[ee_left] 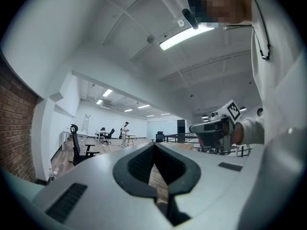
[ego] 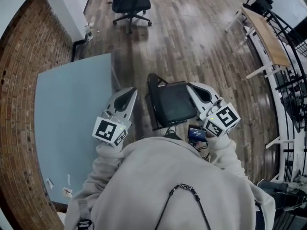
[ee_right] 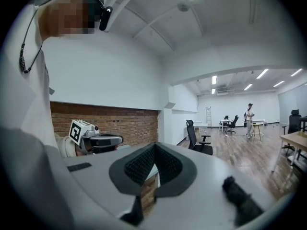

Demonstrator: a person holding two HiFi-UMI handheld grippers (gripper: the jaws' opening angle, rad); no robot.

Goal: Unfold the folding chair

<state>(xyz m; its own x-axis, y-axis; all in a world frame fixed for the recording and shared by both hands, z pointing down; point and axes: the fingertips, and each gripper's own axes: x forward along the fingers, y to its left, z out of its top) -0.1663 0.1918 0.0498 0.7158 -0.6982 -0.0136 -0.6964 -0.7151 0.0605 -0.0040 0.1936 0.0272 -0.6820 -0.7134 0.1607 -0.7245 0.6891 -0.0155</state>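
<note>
Pressing together with nothing between them, the fingers (ee_left: 136,163) of the left gripper (ego: 128,92) and of the right gripper (ego: 193,87) were fully closed and pointed about level, away from the person. The folding chair (ego: 171,102) stood on the wooden floor (ego: 201,42) between the two grippers, below them, with its dark seat facing up. The right gripper was nearer and overlapped the seat's right edge in the head view; the left one was just beside the frame. Whether the chair was fully open could not be told.
</note>
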